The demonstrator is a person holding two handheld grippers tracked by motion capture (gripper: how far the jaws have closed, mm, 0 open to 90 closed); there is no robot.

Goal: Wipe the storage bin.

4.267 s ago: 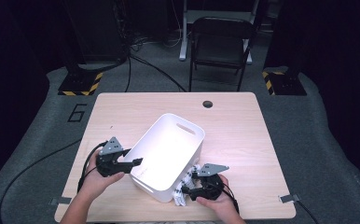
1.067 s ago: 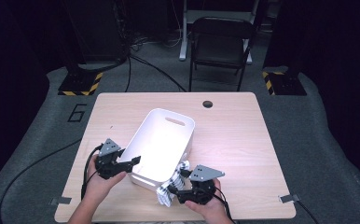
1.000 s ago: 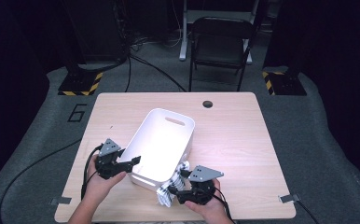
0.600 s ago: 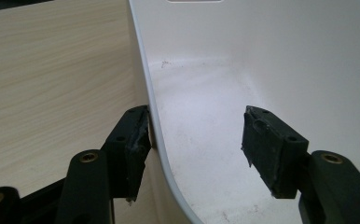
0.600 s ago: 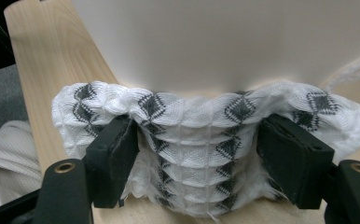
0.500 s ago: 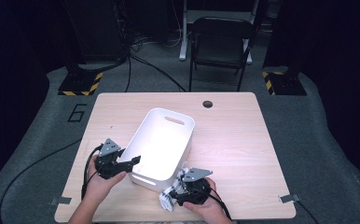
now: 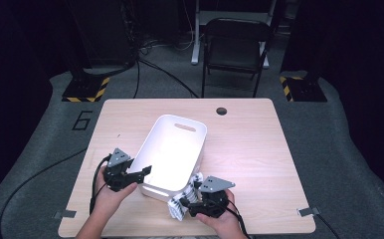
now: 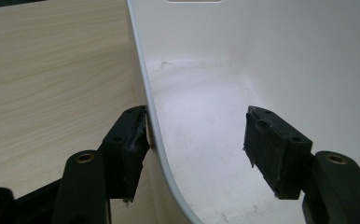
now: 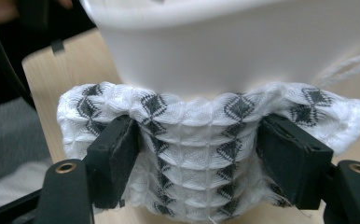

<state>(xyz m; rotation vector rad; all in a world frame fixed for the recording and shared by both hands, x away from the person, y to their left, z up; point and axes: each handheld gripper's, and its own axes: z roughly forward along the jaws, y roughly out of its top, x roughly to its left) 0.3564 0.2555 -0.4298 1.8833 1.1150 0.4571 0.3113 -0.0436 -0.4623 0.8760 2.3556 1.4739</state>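
**Cloth out, bin steadied**

Since the earlier frame my right gripper has drawn the white patterned cloth nearer the tabletop edge, pinching it against the white bin. Left gripper, jaws spread and just opening further, straddles the bin's rim. Bin empty; cloth not yet placed.

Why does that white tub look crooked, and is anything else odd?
The white plastic tub sits askew to the edges of the light wooden table. A white knitted cloth with black diamonds is bunched against its near wall, between the right tongs. The left tongs straddle the tub's rim, jaws apart. Nothing looks spilled or broken.
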